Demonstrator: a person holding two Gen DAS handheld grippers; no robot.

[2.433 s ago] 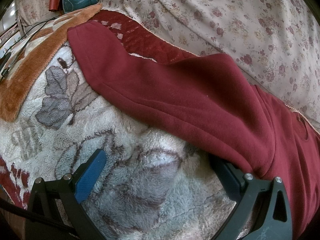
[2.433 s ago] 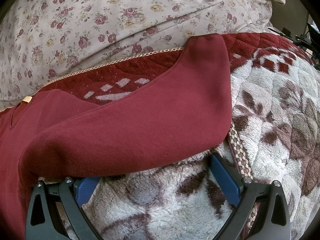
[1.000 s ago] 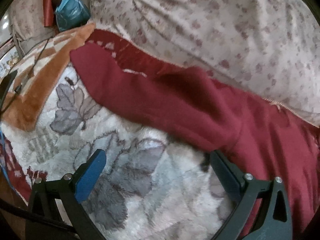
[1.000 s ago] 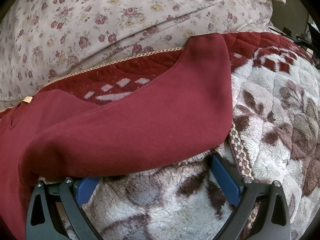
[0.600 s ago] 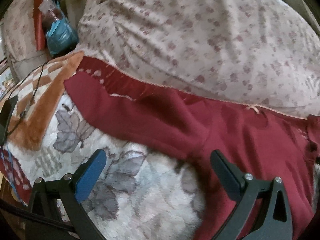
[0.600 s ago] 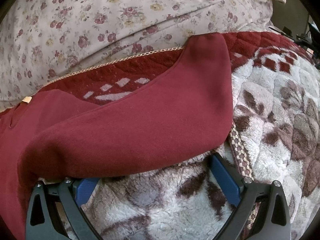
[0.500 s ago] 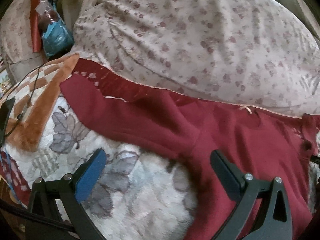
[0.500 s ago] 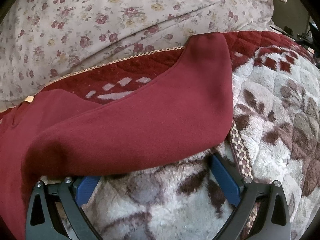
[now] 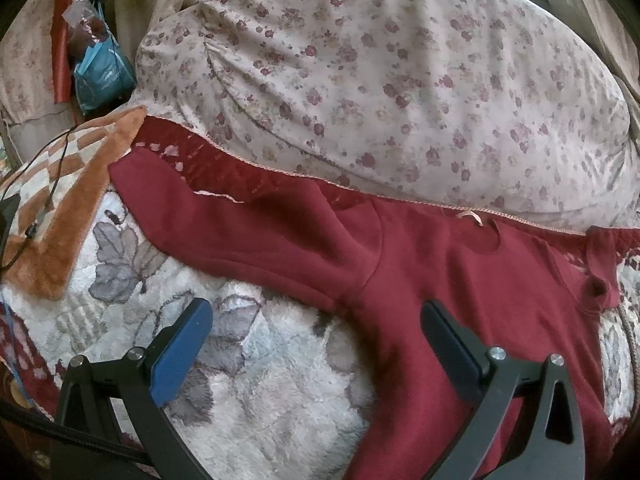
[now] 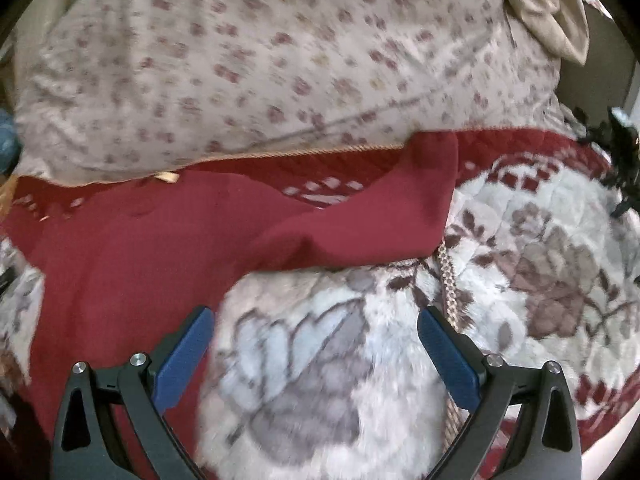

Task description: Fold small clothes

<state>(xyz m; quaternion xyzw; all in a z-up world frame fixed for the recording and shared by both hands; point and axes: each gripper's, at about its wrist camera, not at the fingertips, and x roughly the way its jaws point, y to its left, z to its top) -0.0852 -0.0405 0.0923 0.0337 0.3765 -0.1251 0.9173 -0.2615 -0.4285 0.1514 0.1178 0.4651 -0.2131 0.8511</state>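
Both claws spread, empty: left claw (image 9: pixel 316 344), right claw (image 10: pixel 314 344). Maroon sweatshirt (image 9: pixel 460 280) flat ahead on blanket (image 10: pixel 520 248). Pinch each sleeve (image 10: pixel 380 224) near cuff, fold inward.

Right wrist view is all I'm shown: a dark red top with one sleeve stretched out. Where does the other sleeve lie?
Observer: The other sleeve lies flat, stretched the opposite way, with its cuff by an orange checked blanket.
Operator: Is the other gripper holding it?
Observer: No. The left gripper is open and empty, just below that sleeve, with one finger over the red top.
Operator: Anything else over there?
Observer: A teal bag sits beyond the orange blanket.
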